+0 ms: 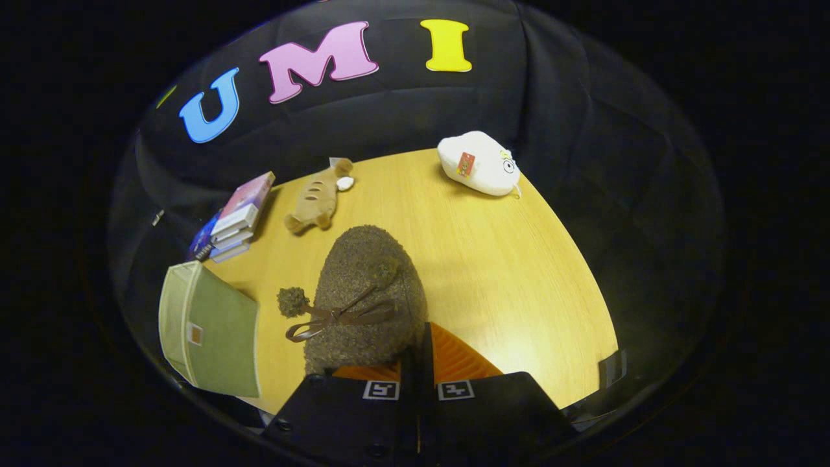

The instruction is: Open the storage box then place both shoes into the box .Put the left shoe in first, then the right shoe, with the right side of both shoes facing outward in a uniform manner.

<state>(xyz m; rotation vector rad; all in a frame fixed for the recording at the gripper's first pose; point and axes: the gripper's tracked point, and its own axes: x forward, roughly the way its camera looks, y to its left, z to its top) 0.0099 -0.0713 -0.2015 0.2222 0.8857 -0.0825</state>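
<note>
Between the gripper's (418,363) 2 fingers sits the rim of a fuzzy brown slipper (366,298), pinched at its near edge; the fingers are drawn nearly together with only a thin dark slit between them, so they are clamped on the shoe's fabric. The slipper is a rounded, boucle-textured mound, its long axis running straight ahead of the fingers with the domed end pointing away. A thin brown ribbon bow (337,318) lies across its top, and a small woolly pompom (293,301) hangs off to the left of it.

To the left of the fingers, beside the slipper but apart from it, stands a green fabric storage box (207,334), soft-walled and squarish, with a small tag on its front; whatever the tag says is too small to read.

All of it rests on a light wooden table (493,272) with fine straight grain. Further ahead and left lies a stack of books (237,217), and just right of them a tan plush toy (318,198) with striped back. Farthest, ahead and right, sits a white plush toy (480,163), lumpy, with a red tag, unreadable.
</note>
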